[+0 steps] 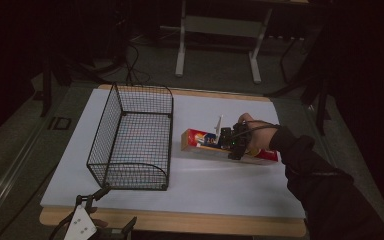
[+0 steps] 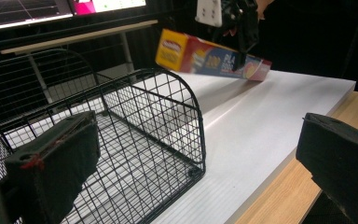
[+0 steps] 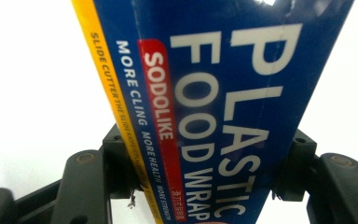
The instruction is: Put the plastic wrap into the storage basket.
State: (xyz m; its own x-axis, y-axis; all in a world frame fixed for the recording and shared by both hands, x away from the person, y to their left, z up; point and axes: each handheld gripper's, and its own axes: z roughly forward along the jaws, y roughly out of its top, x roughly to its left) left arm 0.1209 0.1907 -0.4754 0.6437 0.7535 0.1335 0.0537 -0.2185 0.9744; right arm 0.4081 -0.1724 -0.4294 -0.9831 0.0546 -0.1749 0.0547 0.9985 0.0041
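Note:
A long box of plastic food wrap (image 1: 200,140), blue, red and yellow, is to the right of a black wire basket (image 1: 105,130) on the white table top. My right gripper (image 1: 232,142) is shut across the middle of the box (image 3: 223,93), one jaw on each long side. In the left gripper view the box (image 2: 200,53) tilts, its yellow end raised off the table and its far end low. My left gripper (image 1: 115,210) stands open at the table's front edge, near the basket's front corner (image 2: 168,116), with nothing between its jaws.
The white board (image 1: 220,185) lies on a wooden table with its edge (image 1: 205,225) showing at the front. The basket holds nothing. A white metal stand (image 1: 220,30) rises behind the table, and dark cables lie on the floor at the back left.

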